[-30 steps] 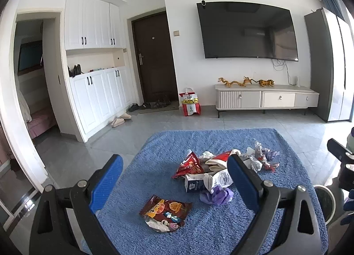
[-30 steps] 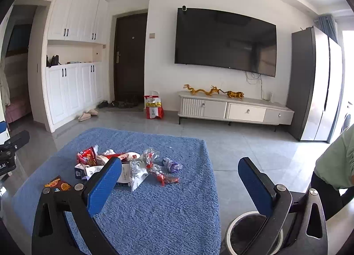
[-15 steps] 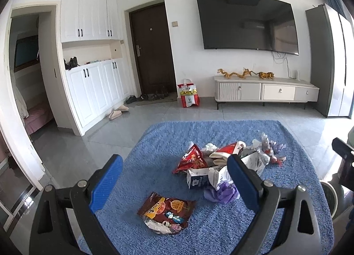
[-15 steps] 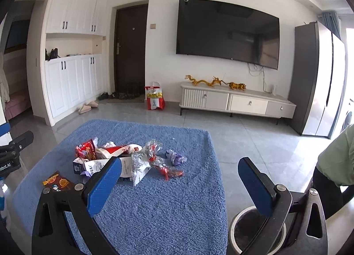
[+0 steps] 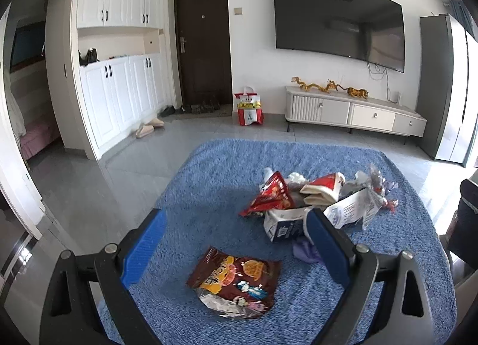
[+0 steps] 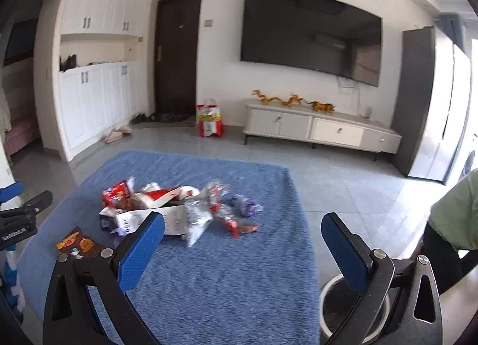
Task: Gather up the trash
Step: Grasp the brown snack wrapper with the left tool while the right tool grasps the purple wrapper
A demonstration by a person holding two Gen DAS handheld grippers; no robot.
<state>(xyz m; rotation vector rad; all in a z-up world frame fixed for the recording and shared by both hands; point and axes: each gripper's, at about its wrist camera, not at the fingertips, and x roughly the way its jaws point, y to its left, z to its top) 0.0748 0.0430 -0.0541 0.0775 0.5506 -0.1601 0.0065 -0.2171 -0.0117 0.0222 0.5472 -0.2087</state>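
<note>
- Left gripper [image 5: 236,250] is up over the blue cloth-covered table [image 5: 209,183], blue-padded jaws spread wide, nothing between them.
- Framed between those jaws lies a brown snack packet [image 5: 236,283], flat on the cloth and apart from the rest.
- Beyond it sits the trash heap: a red chip bag [image 5: 270,194], a torn white-and-blue carton [image 5: 283,225], a folded red-and-white paper wrapper [image 5: 324,189] and a purple scrap [image 5: 304,250] just beside the carton.
- Right gripper [image 6: 243,247] is jaws apart too, empty, over the table's near right part.
- From its view, crumpled clear plastic [image 6: 194,219] and a red candy wrapper [image 6: 239,227] trail off the heap's right side.
- A white-rimmed bin [image 6: 328,300] stands on the floor just beside the table's right edge.
</note>
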